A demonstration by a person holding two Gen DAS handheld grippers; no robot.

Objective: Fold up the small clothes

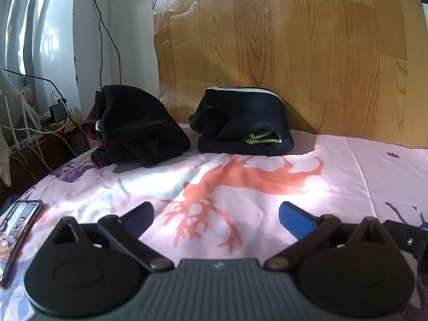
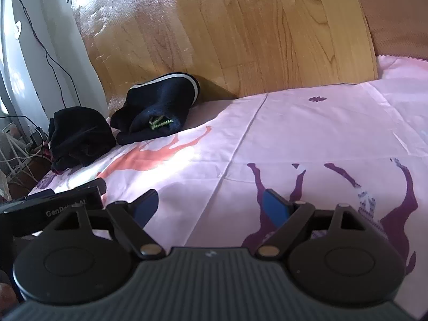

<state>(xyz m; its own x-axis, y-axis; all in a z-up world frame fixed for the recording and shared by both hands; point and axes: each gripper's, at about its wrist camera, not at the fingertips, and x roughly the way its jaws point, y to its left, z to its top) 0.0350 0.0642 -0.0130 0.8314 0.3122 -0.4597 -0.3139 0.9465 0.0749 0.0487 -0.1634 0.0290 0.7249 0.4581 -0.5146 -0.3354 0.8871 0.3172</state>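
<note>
Two folded dark bundles lie on the pink printed bedsheet against the wooden headboard. The left one is a black garment with red trim showing. The right one is a navy garment with a white edge and a green knit piece peeking out. My left gripper hovers open over the sheet well in front of both bundles, nothing between its fingers. My right gripper is also open and empty, over the sheet to the right, with the left gripper's body beside it.
A phone lies at the bed's left edge. Past that edge are cables, a charger and white router antennas by a curtain. The wooden headboard closes the far side. A brown pillow sits at the far right.
</note>
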